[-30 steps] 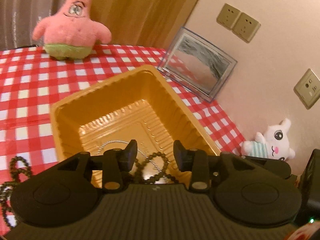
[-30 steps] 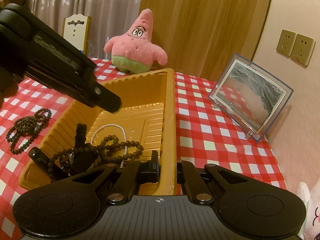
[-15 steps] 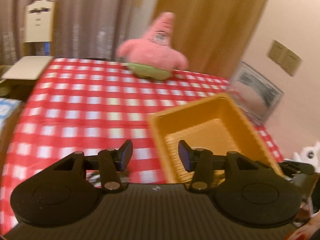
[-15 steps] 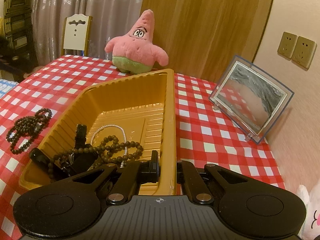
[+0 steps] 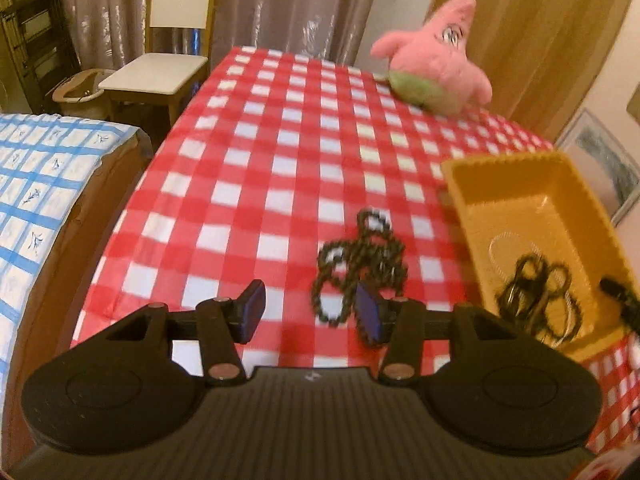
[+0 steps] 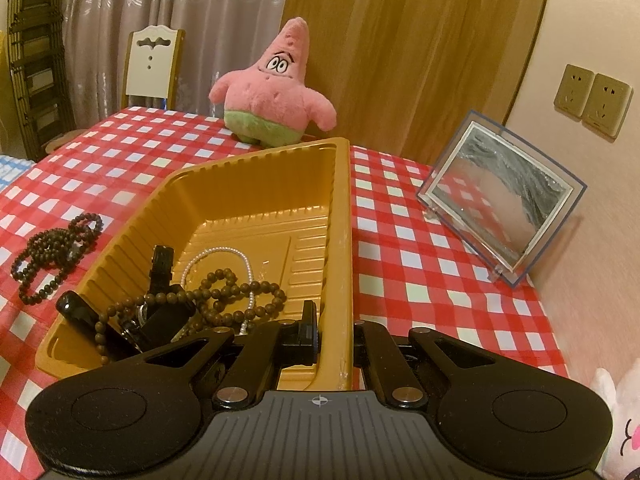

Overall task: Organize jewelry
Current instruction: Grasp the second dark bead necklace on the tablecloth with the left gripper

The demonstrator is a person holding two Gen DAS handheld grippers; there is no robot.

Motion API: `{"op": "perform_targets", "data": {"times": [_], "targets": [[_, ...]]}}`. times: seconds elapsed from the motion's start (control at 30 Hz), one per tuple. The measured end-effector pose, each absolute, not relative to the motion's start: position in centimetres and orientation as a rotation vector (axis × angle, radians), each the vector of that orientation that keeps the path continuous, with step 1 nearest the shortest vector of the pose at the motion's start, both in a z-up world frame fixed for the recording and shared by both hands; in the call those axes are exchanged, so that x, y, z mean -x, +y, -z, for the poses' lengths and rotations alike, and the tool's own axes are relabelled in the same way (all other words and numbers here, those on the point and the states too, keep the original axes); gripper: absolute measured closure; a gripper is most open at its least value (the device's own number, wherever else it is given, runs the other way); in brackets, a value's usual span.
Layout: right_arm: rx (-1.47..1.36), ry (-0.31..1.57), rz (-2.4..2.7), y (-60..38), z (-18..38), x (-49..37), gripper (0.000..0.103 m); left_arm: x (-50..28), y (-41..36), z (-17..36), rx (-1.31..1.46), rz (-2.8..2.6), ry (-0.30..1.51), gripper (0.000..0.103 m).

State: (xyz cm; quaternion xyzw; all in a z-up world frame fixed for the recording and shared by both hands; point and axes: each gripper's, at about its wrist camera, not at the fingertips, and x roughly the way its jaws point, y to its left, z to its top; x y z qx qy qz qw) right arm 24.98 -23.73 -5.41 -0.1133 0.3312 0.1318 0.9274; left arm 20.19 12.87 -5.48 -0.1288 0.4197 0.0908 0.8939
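At the bottom of the left wrist frame, the left claw is spread and empty. A second ago it hung over the yellow ribbed plastic tray; now it has swung away and faces the dark wooden bead necklace lying loose on the red-and-white checked desk, just beyond its fingertips at centre frame. That suggests one strand is delivered and this one is next.

The right claw has not moved, pinching the tray's near wall at lower centre of its frame. Inside lie a brown bead strand, a white pearl necklace and black pieces. A pink star-shaped plush toy sits beyond, at upper centre.
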Motion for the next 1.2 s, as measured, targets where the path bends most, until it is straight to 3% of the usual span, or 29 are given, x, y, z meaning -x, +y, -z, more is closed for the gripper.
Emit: {"op": "perform_targets", "data": {"times": [0.23,0.83,1.1,1.17,1.2], "targets": [[0.235,0.68,-0.27,-23.8,5.4,-25.0,0.1,-20.8,9.8,7.0,0.147,-0.111,0.883,0.057],[0.233,0.684,-0.267,-23.9,5.5,-24.9,0.1,-28.6,6.9,10.0,0.214,-0.168,0.904,0.058],[0.233,0.691,-0.263,-24.0,5.7,-24.9,0.1,-29.2,6.8,10.6,0.181,-0.182,0.922,0.073],[0.234,0.691,-0.263,-24.0,5.7,-24.9,0.1,-29.1,7.1,10.6,0.182,-0.179,0.92,0.084],[0.234,0.691,-0.263,-24.0,5.7,-24.9,0.1,-29.1,7.2,10.6,0.185,-0.171,0.923,0.094]]}}
